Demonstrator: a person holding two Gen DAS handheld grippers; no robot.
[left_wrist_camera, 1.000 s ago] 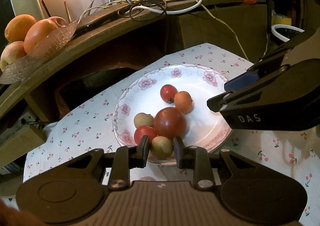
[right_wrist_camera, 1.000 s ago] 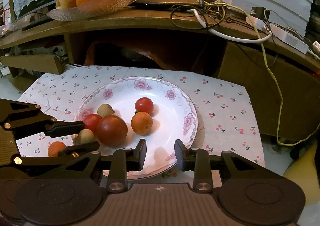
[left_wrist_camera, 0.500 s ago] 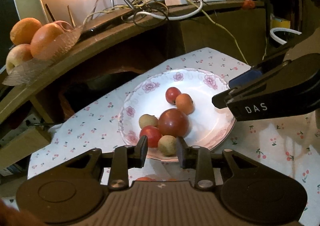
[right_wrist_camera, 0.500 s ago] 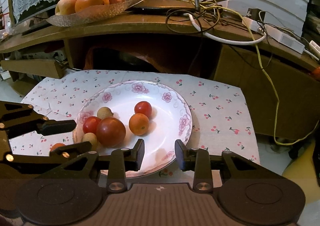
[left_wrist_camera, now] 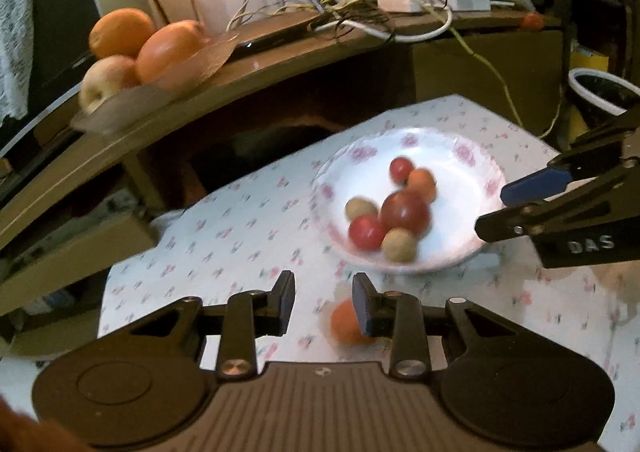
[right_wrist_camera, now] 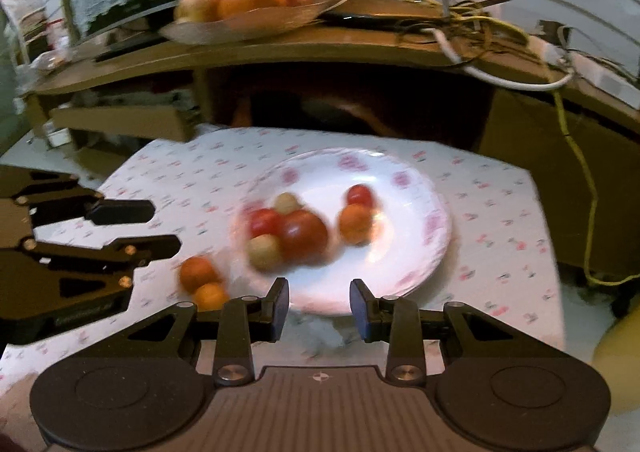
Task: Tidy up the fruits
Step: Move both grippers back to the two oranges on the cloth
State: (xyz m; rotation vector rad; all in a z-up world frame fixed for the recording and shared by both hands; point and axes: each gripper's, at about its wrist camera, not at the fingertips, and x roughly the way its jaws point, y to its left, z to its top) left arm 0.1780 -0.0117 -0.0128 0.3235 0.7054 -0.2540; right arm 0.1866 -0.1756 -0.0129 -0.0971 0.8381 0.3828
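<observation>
Both grippers, left (left_wrist_camera: pixel 323 298) and right (right_wrist_camera: pixel 319 303), hang open and empty near the plate (right_wrist_camera: pixel 416 252) of six fruits; seemingly two blurred oranges (right_wrist_camera: pixel 198 272) lie on the cloth (right_wrist_camera: pixel 500 219).

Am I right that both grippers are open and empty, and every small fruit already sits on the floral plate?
Not every fruit. The right wrist view shows two small orange fruits on the cloth beside the floral plate. The left gripper and right gripper are open and empty.
</observation>
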